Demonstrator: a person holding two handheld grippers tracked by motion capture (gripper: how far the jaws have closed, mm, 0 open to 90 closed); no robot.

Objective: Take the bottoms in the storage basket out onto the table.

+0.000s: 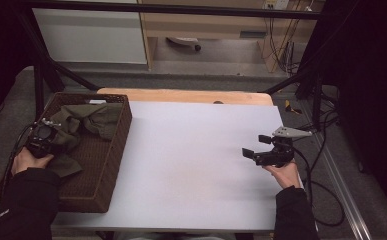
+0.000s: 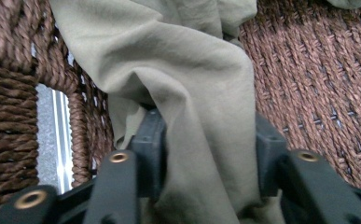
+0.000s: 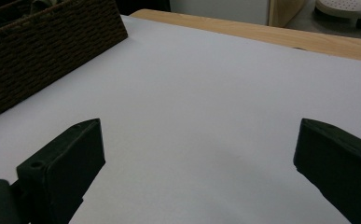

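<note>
An olive-green cloth [image 1: 93,120] lies crumpled in a brown wicker basket [image 1: 116,145] at the table's left edge. My left gripper [image 1: 46,135] reaches into the basket's left side, over the cloth. In the left gripper view a thick fold of the cloth [image 2: 192,70] fills the gap of the gripper [image 2: 208,126], both black jaws pressing its sides, with the basket's weave [image 2: 308,70] behind. My right gripper [image 1: 256,145] hovers low over the white tabletop at the right, pointing left. Its jaws stand wide apart [image 3: 199,140] with nothing between them, and the basket's wall [image 3: 52,42] lies far off.
The white tabletop [image 1: 191,150] stretches between the basket and the right hand, with a wooden strip [image 1: 181,95] along its far edge. Black frame posts [image 1: 38,85] stand at the back corners. Cables [image 1: 326,195] trail off the table's right side.
</note>
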